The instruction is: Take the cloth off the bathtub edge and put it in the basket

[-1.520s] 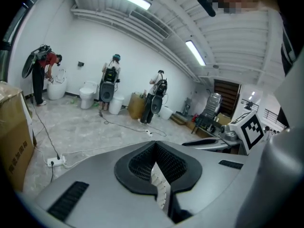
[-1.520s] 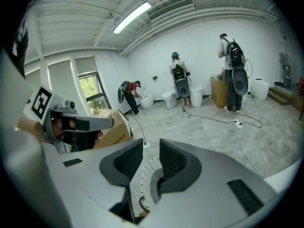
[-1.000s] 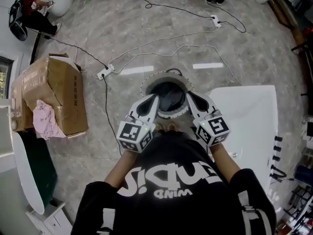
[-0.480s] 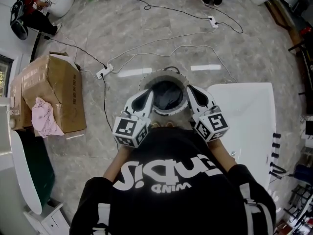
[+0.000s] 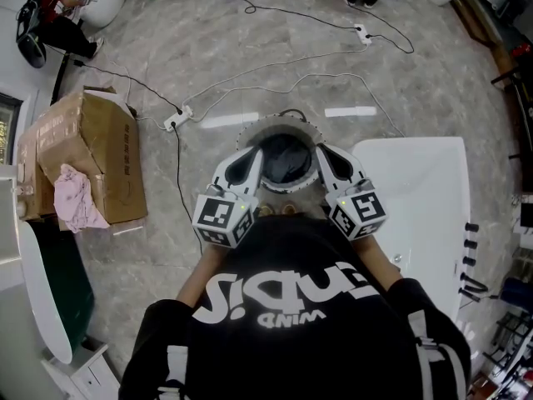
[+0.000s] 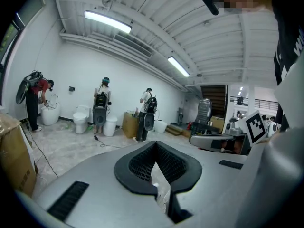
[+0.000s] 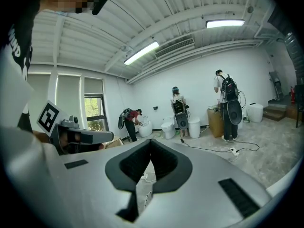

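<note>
Head view, both gripper views.

**Task item:** dark cloth (image 5: 285, 161) lies inside the round basket (image 5: 275, 127), on the floor directly in front of the person. The white tub (image 5: 425, 215) stands just right of the basket, and its visible edge is bare.

**Grippers:**
- Both are held close to the chest, one either side of the basket, tips angled in over its rim.
- Left gripper (image 5: 253, 160): jaws together at the tips, nothing between them.
- Right gripper (image 5: 321, 153): jaws together, nothing held.
- Neither touches the cloth.

**Obstructions:** the person's torso and the two marker cubes cover the near rim of the basket. The far rim and the cloth show between the jaws.

**Surroundings, counted:**
- Tubs: 2. The second tub (image 5: 37, 298) is at the lower left, partly out of frame.
- Cardboard box (image 5: 92, 148): 1 near the basket, on its left. One pink rag (image 5: 73, 198) is draped over its near side.
- Power strips: 2. One strip (image 5: 176, 123) is between box and basket. A far strip (image 5: 364, 33) is well beyond the basket.
- Cables (image 5: 177, 182): several, black and white, loop across the marble floor behind and left of the basket. One passes close to its far rim.
- People (image 6: 102, 106): 3 in the left gripper view, by the far wall, well apart from the basket.
- Toilet (image 6: 81, 119): 1 clearly seen beside them.
</note>
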